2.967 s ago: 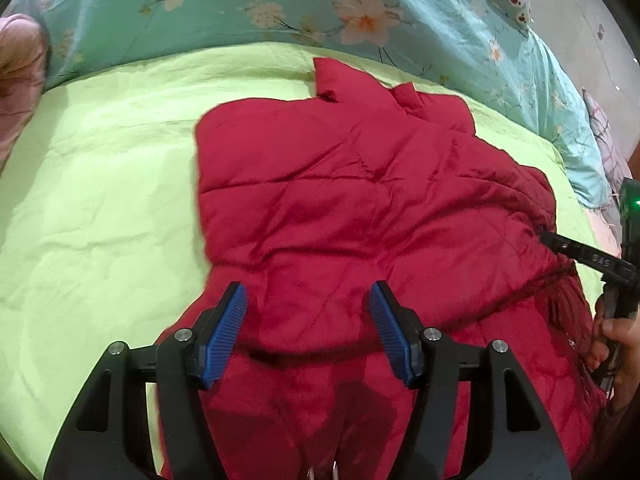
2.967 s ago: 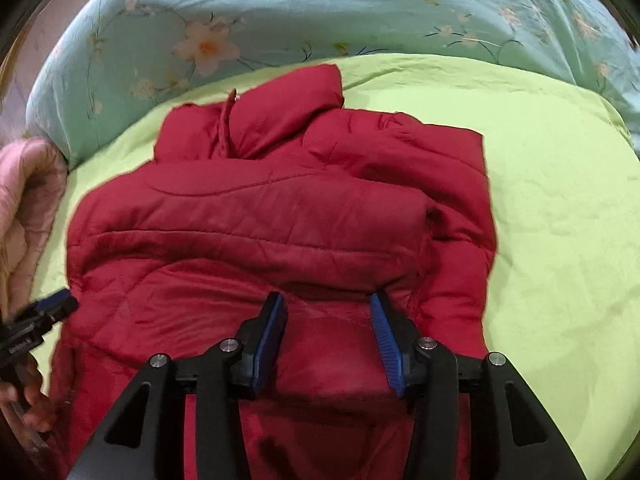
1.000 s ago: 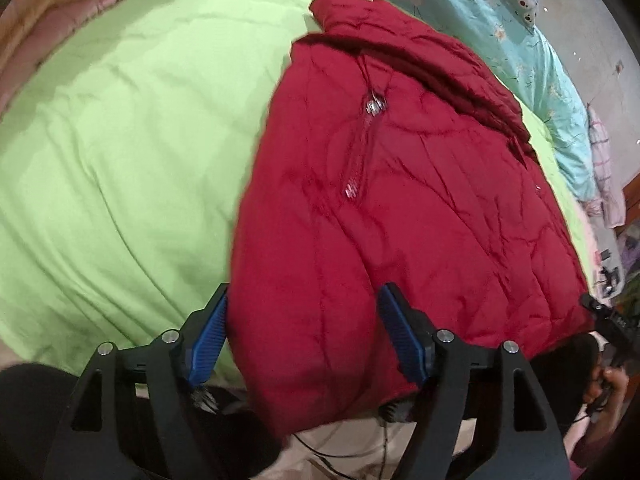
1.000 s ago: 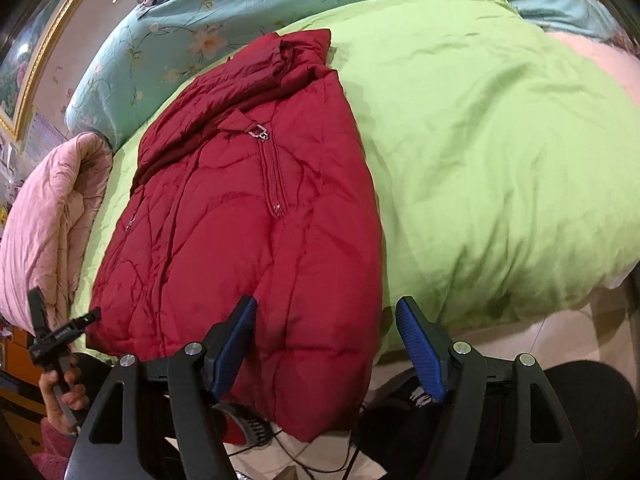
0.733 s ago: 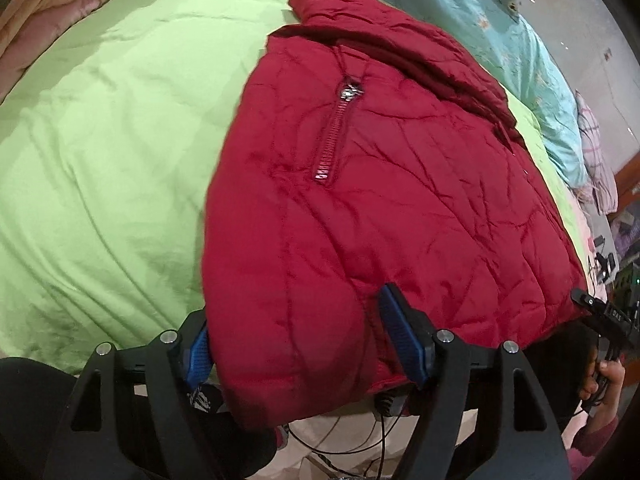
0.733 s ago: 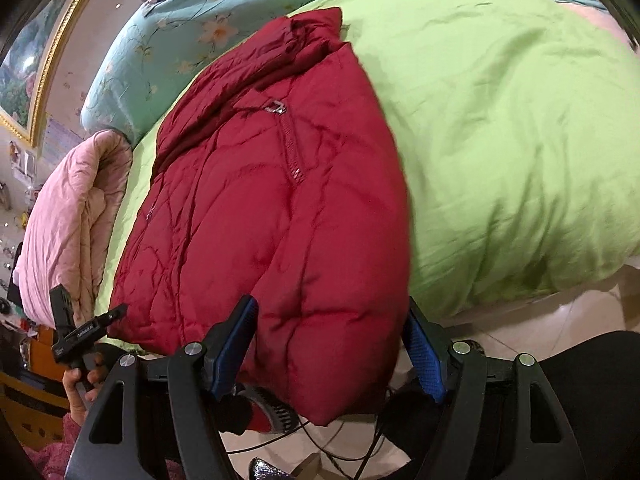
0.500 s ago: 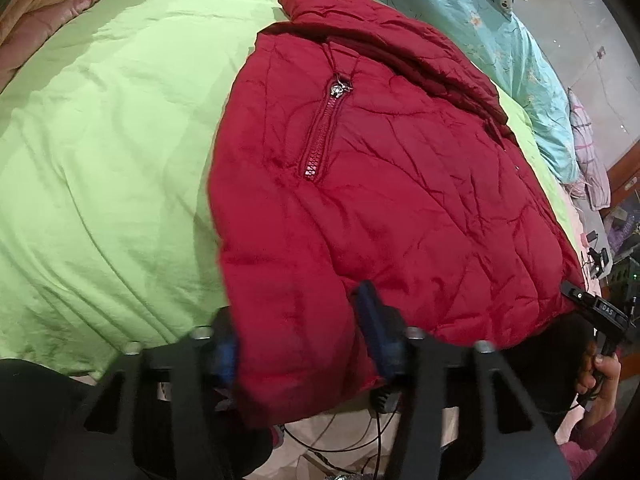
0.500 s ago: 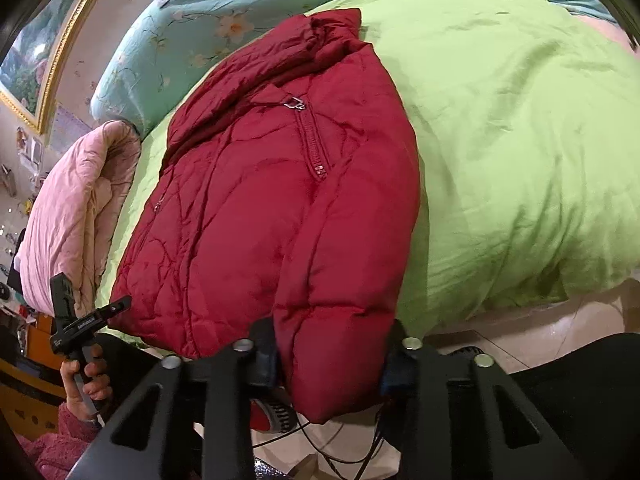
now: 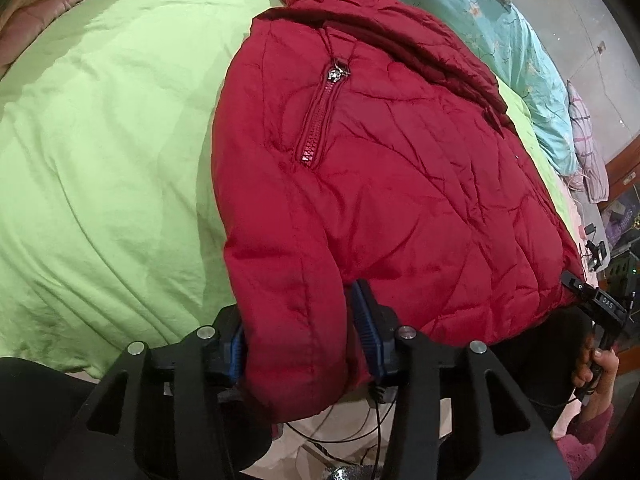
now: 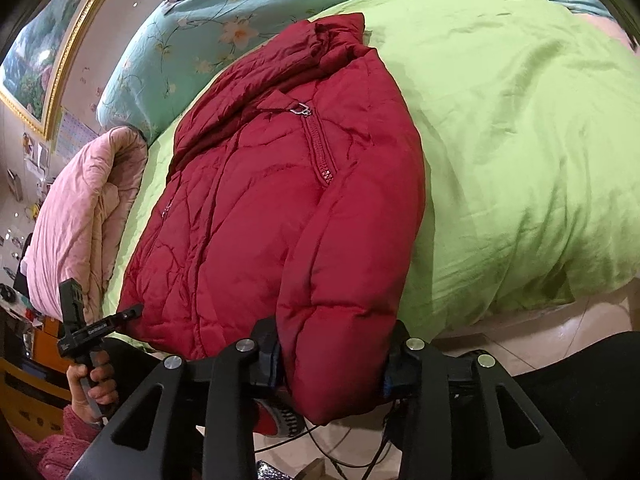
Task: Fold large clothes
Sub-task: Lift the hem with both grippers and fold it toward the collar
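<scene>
Puffy dark-red quilted jacket (image 9: 392,184) overhanging the near edge of the lime-green bed quilt (image 9: 100,140). Left gripper (image 9: 300,344) and right gripper (image 10: 332,364) clamping opposite hem corners, apparently, jaws easing apart. Best lifted evenly, hem kept taut.

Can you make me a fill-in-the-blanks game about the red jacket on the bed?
1. The red jacket lies on a ____ quilt.
2. The zipper on the jacket is the colour ____.
3. The blanket bunched up beside the jacket is ____.
4. Between the pads of the left gripper there is a puffy ____ of the jacket.

Missing words: green; red; pink; corner
</scene>
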Demonstrator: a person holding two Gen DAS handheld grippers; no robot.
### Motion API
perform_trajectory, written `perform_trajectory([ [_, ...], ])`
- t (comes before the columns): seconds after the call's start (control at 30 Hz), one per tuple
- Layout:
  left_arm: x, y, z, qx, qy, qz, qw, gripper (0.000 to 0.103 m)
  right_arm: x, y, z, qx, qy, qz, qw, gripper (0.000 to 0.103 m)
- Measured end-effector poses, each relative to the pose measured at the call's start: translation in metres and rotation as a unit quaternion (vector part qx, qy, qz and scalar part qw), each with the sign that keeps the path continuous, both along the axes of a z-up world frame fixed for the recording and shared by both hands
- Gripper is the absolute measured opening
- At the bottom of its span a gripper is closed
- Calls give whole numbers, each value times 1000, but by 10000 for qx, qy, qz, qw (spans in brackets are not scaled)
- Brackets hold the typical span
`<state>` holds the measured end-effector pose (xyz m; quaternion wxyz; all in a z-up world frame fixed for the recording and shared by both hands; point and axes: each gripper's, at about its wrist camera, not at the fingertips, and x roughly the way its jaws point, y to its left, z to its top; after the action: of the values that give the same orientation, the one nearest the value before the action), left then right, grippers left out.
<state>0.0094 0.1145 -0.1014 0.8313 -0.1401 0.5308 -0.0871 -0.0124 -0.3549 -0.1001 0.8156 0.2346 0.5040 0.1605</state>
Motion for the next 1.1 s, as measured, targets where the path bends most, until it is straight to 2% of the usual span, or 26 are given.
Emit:
perform_trajectory([
  [0.07,0,-1,0,0,-21,-23,10000,43,-1,2,-1,-57,-5,3,10000,38],
  [0.13,-2,-2,3,14,-102,-43,9999,28,-1,5,0,-140,-33,50,9999,32],
  [0.17,-3,-3,5,-21,-162,-73,9998,26,-2,5,1,-143,-60,53,9999,27],
  [0.23,-5,-3,10,-24,-248,-99,9996,22,-2,5,5,-102,-115,67,9999,23],
  [0.47,-6,-2,29,-54,-523,-136,9985,17,0,7,20,-199,-327,109,9992,18],
  [0.7,10,-4,81,-173,-1265,-80,9918,16,9,-2,62,367,-972,31,9946,18],
  [0.87,37,-5,115,-269,-1783,36,9836,16,29,-2,89,515,-1434,-52,9883,17],
  [1.1,84,1,146,-311,-2142,224,9760,16,70,-3,118,657,-1977,-343,9775,17],
])
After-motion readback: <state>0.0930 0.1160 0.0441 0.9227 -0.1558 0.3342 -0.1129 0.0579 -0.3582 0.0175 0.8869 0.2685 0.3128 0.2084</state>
